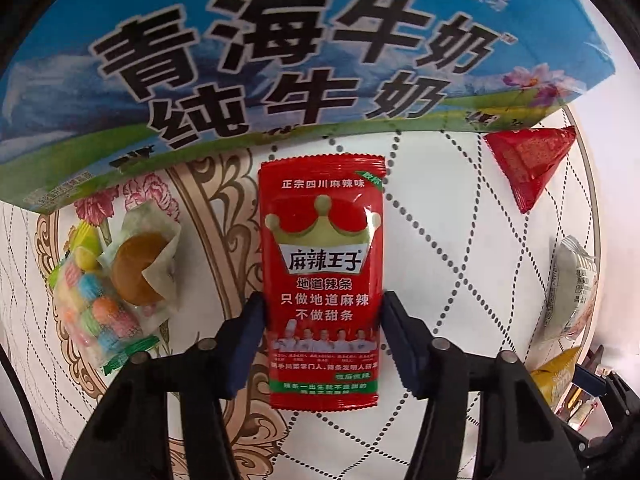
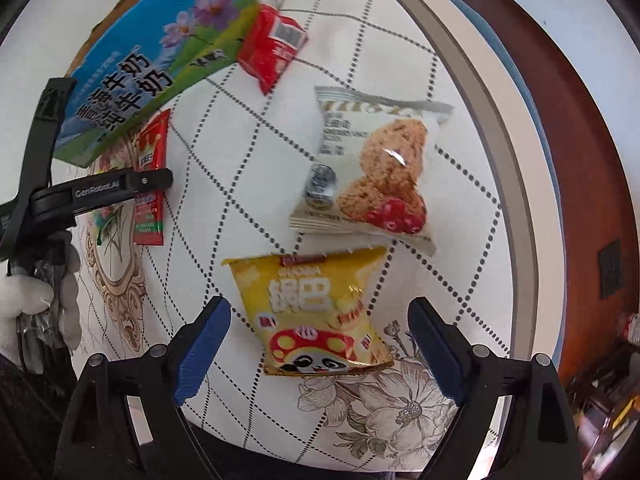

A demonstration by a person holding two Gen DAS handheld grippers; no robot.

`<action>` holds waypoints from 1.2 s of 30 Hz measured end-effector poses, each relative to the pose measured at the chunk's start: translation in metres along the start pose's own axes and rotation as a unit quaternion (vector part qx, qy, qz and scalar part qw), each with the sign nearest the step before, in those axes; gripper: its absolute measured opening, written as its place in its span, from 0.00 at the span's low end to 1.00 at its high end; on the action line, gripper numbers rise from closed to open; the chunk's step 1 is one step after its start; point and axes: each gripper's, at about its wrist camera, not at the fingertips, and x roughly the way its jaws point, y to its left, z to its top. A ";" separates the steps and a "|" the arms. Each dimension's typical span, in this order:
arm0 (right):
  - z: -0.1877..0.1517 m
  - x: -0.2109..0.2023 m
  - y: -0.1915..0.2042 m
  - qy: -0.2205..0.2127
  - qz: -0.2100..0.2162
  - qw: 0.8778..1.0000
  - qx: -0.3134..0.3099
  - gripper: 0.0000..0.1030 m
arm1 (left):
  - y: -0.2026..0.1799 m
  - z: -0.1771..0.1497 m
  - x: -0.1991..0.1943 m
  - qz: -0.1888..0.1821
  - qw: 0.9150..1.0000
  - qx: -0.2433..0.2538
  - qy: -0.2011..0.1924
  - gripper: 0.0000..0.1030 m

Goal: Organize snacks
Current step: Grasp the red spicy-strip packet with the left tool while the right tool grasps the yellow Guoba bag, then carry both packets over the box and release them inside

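Note:
My left gripper (image 1: 322, 308) has its pads against both sides of a red spicy-strip packet (image 1: 322, 280) lying on the white round table (image 1: 460, 240); it reads as shut on it. The same packet shows in the right wrist view (image 2: 150, 184) under the left gripper's arm. My right gripper (image 2: 320, 320) is open, with a yellow snack bag (image 2: 316, 312) lying between its fingers, untouched. A blue milk carton box (image 1: 280, 48) stands just behind the red packet and also shows in the right wrist view (image 2: 160, 56).
A cookie packet with berries (image 2: 376, 172) and a red triangular packet (image 2: 270, 50) lie beyond the yellow bag. A bag of coloured candies (image 1: 94, 304) and a wrapped brown cake (image 1: 140, 272) lie left of the red packet. The table's rim (image 2: 492, 92) curves at right.

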 end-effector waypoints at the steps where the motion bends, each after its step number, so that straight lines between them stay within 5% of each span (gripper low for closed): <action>1: 0.000 0.001 -0.002 -0.001 0.003 1.000 0.003 0.90 | -0.001 -0.003 0.000 -0.001 1.000 -0.001 -0.002 0.52; 8: -0.005 0.018 0.005 0.008 -0.012 1.000 -0.025 0.89 | 0.004 -0.075 0.000 -0.024 0.999 -0.028 0.030 0.52; 11: -0.007 0.025 0.010 0.010 -0.010 0.999 -0.029 0.64 | 0.006 -0.101 0.005 -0.039 0.997 -0.037 0.052 0.52; 15: -0.011 0.040 0.029 0.043 -0.002 0.998 -0.048 0.62 | 0.013 -0.114 0.016 -0.054 0.995 -0.060 0.058 0.52; 24: -0.008 0.056 0.058 0.064 0.004 0.997 -0.052 0.63 | 0.017 -0.101 0.034 -0.092 0.989 -0.096 0.060 0.58; 29: -0.003 0.055 0.052 0.059 0.002 0.997 -0.042 0.63 | 0.035 -0.074 0.032 -0.081 0.992 -0.092 0.043 0.58; 36: -0.007 0.052 0.057 0.031 -0.013 0.999 -0.043 0.53 | 0.005 -0.074 0.016 -0.057 0.995 -0.073 0.026 0.47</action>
